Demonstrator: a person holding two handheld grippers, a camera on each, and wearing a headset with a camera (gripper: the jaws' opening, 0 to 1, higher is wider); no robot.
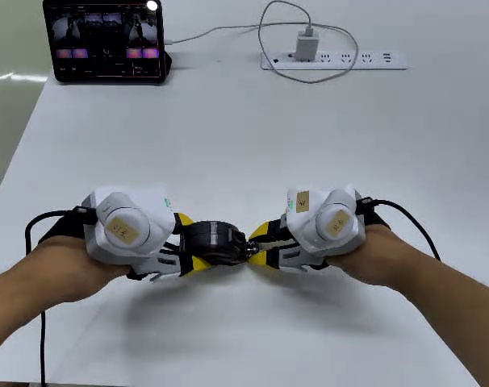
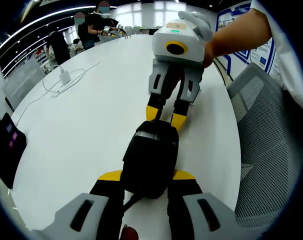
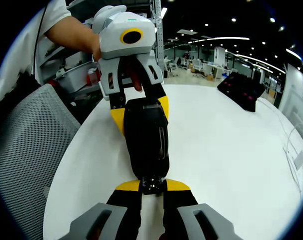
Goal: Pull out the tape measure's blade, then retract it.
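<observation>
Black, rubbery, rounded-block case: the tape measure [image 1: 215, 242] sits low over the matte white table [image 1: 309, 129], at the near edge, between both grippers.

Head view: white moulded gripper shells with yellow fingertips. Far side of the table has a dark tablet [image 1: 107, 40] with a lit screen and a white power strip [image 1: 349, 59] with a looped cable.

Left gripper view: grey mesh chair [image 2: 261, 150] beside the table and people at the far end; the head view has neither. Right gripper view: ribbed side of the case [image 3: 146, 140] and a dim hall with ceiling lights.

Left gripper [image 1: 192, 256]: jaws spread about the case's width, yellow tips pressed against both flanks, clamping the body [image 2: 150, 160].

Right gripper [image 1: 261, 246]: jaws nearly together, pinching the small dark blade tip [image 3: 152, 185] at the case's mouth. No length of blade is drawn out between the tip and the case.
</observation>
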